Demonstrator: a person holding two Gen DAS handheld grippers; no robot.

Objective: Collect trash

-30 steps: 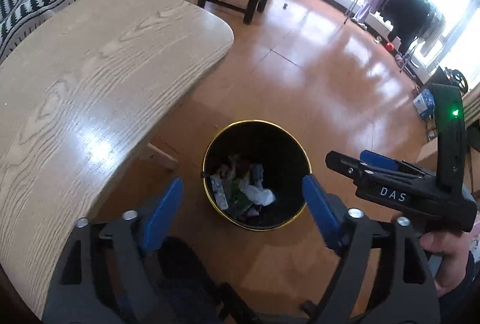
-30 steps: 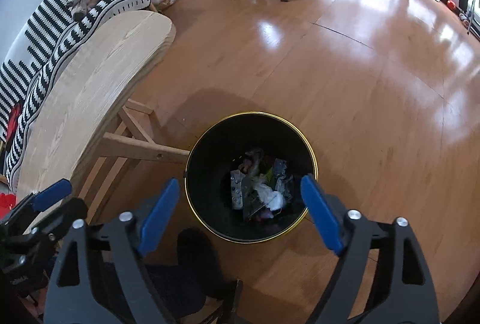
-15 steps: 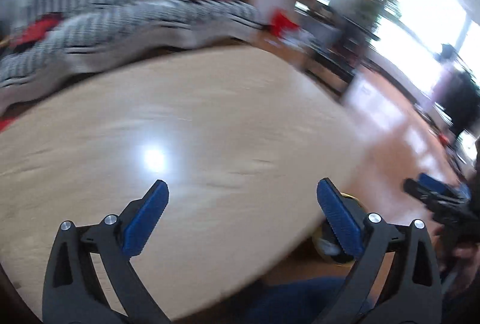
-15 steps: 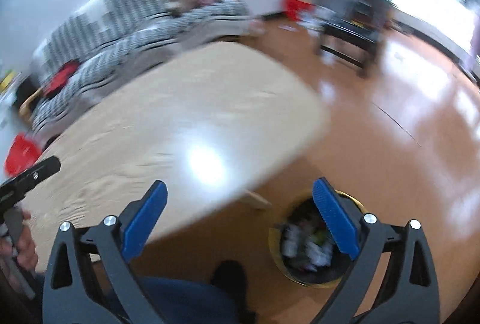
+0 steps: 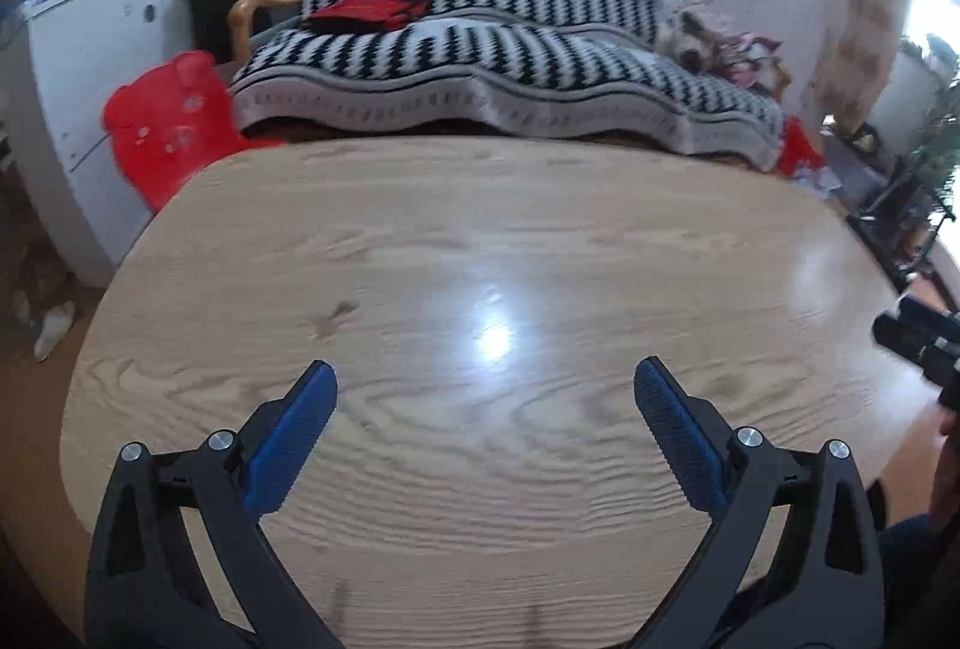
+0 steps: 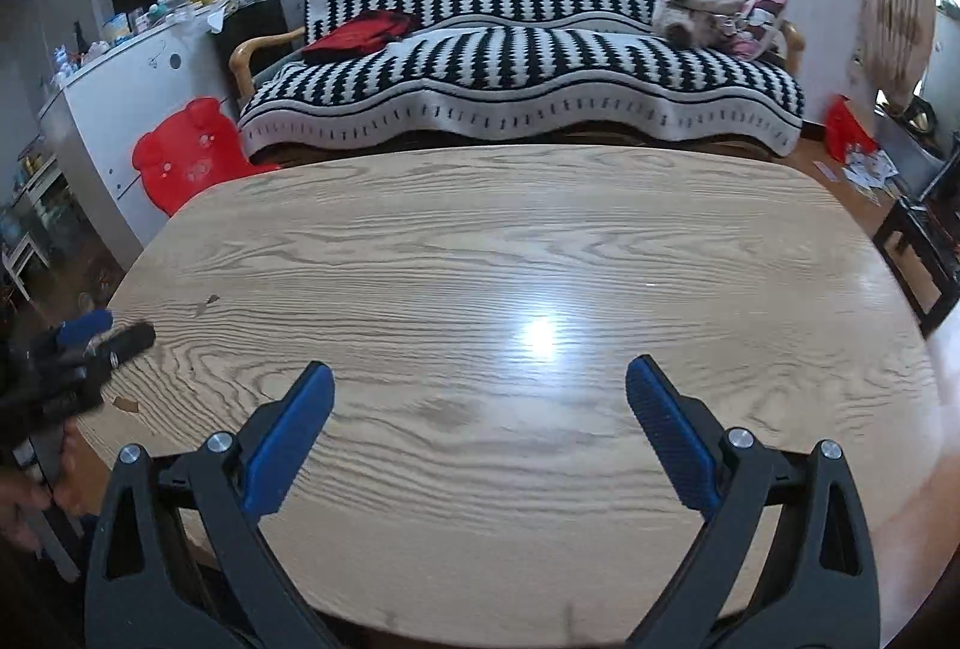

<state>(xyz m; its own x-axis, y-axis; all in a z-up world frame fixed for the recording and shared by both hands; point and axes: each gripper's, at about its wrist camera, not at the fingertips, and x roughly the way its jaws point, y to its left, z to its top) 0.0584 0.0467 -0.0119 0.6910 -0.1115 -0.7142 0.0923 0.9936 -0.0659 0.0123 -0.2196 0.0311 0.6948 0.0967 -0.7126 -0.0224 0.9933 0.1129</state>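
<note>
Both views have been swung away from the black, gold-rimmed trash bin on the floor, which was framed between the fingers a second ago and is no longer seen in either view; the trash it held is likewise out of sight. Now the wooden table [image 5: 480, 253] is faced from above by both cameras, its pale oak-grain top bare apart from a small dark mark [image 6: 211, 299] near its left end and a light-brown speck [image 6: 127, 404] near the left front edge.

The left gripper [image 5: 485, 397] is held over the tabletop with its blue-padded jaws spread wide and nothing between them. The right gripper [image 6: 479, 397] is likewise released, its jaws fully apart with only bare wood seen in the gap. Each gripper is glimpsed at the edge of the other's view, blurred, with part of a hand [image 6: 24, 499] seen below the left one.

Behind the table a sofa [image 6: 516, 66] draped in a black-and-white patterned cover is seen, with a red garment [image 6: 366, 32] lying on its left part and a heap of soft items [image 6: 702, 9] at its right end. A red bear-shaped plastic chair [image 6: 186, 156] stands just left of the sofa, beside a white cabinet [image 6: 120, 90] crowded with bottles.
</note>
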